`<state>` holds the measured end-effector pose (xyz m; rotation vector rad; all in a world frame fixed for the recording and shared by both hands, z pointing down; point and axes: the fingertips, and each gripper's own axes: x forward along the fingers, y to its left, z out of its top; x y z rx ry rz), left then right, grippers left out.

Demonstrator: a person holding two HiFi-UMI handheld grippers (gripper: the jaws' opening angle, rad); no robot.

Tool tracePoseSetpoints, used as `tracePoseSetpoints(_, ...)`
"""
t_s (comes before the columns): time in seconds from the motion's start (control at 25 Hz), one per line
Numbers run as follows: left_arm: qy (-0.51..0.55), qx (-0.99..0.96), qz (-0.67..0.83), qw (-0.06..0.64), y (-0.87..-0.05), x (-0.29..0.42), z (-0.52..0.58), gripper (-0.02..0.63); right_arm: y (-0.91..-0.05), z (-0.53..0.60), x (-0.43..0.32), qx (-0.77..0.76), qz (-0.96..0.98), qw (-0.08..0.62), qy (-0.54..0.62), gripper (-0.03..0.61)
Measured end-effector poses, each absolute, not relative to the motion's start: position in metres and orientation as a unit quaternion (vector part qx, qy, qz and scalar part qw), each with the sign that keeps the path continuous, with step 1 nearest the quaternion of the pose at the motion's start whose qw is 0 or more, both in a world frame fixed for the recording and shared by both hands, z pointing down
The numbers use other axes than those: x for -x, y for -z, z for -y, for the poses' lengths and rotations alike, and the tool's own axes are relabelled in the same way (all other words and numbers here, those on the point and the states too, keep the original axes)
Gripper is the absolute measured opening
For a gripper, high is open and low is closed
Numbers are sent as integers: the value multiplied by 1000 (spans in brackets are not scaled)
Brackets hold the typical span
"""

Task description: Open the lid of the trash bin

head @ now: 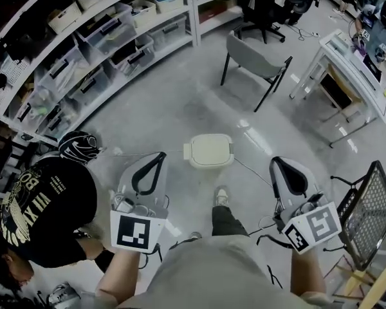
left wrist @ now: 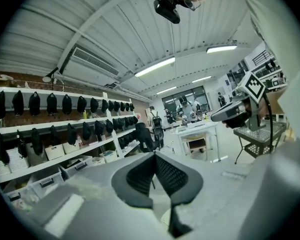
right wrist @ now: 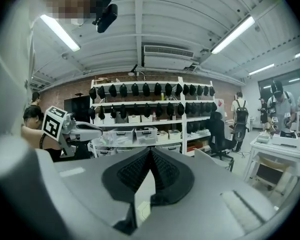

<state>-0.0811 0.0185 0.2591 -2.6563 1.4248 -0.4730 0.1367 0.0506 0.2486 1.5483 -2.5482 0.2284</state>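
both tongs shut and empty, bin lid down

the trash bin (head: 210, 150) sits on the pale floor (head: 180, 102), cream-coloured, with its lid lying flat and closed. it is just ahead of the person's shoe (head: 220, 197), between the two tongs and a little beyond their tips, touching neither.

the left gripper (head: 157, 162) is held up at the left of the bin, its jaws pressed together with nothing between them; its own view shows the dark pads meeting at the tip. the right gripper (head: 279, 167) is held up at the right in the same way, jaws together and empty.

a person in a black shirt (head: 45, 205) crouches beside the left gripper. storage shelves (head: 83, 56) run along the left, a grey chair (head: 257, 60) stands further off, a white table (head: 354, 69) is at the right, and a black mesh rack (head: 367, 211) is near the right gripper.
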Motion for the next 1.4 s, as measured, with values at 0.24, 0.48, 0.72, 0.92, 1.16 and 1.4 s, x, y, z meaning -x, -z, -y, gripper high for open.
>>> tracePoseSetpoints(0.24, 180, 856, -483, 36, -265, 49, 38, 3, -267, 20, -176, -492, 861, 71, -113, 3)
tracePoseSetpoints(0.48, 203, 846, -493, 22, -282, 37, 71, 3, -297, 68, -194, -477, 865, 83, -133, 3)
tracePoseSetpoints(0.72, 225, 845, -484, -8, -315, 39, 93, 3, -344, 95, -198, -483, 852, 108, -169, 3)
tracePoseSetpoints(0.92, 231, 860, -454, -14, -361, 48, 116, 3, -398, 116, -198, -488, 838, 144, -199, 3)
tracePoseSetpoints(1.16, 260, 856, -442, -67, -451, 76, 145, 3, -484, 137, -192, -492, 811, 188, -256, 3)
tracePoseSetpoints(1.4, 288, 840, -435, -146, -543, 95, 171, 3, -589, 154, -182, -479, 789, 244, -297, 3)
